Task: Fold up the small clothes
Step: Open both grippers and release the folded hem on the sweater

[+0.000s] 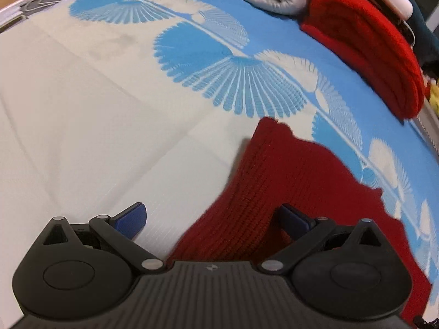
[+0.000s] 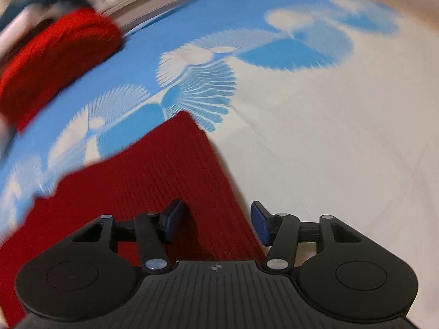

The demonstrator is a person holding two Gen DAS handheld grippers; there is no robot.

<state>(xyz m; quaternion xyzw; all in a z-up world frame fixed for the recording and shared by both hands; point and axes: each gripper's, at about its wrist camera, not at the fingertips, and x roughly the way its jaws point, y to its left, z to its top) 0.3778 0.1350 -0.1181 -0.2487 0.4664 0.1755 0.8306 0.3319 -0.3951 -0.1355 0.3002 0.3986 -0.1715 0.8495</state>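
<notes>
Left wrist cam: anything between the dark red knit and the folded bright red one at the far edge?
Nothing. Between the dark red knit and the folded bright red knit, only bare blue-and-white sheet shows in the left wrist view.

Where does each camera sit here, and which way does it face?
Left wrist: on the left tongs, angled down at the dark red knit on the blue-and-white sheet; only the wide-open blue pads show.
Right wrist: on the right tongs, angled down along the knit's edge; pads apart, not pressing it.
Shared: the knit, the sheet, and a brighter red folded knit near the far edge.
</notes>
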